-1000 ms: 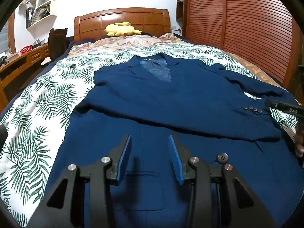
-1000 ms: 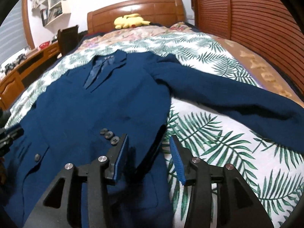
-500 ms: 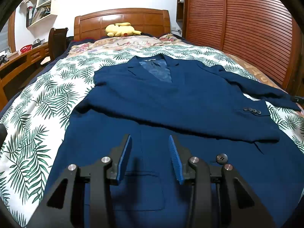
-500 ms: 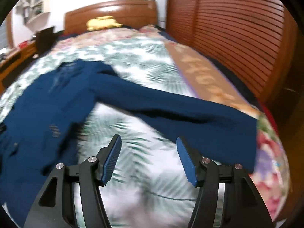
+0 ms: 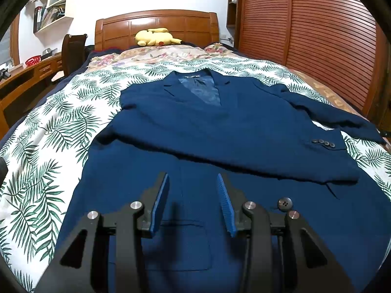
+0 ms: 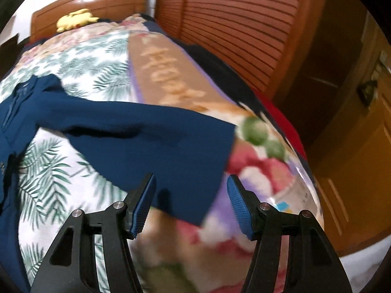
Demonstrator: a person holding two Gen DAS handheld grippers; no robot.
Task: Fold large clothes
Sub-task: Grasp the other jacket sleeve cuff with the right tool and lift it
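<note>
Navy jacket [image 5: 220, 131] spread face-up on the bed [image 5: 48, 127]. 1 sleeve [image 5: 244, 151] already folded across the chest; other sleeve [image 6: 151, 141] outstretched right, unfolded. Right hand-held gripper [image 6: 190, 202] agape over its cuff; left hand-held gripper [image 5: 193, 202] parted, empty, above near hem.

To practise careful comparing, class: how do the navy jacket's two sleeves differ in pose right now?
The folded sleeve lies across the jacket front, its buttoned cuff resting on the body. The outstretched sleeve reaches sideways over the bedspread, its cuff end near the bed's edge. The open right gripper hovers at that cuff; the open left gripper hovers over the hem. Both sleeves are navy and lie flat.
</note>
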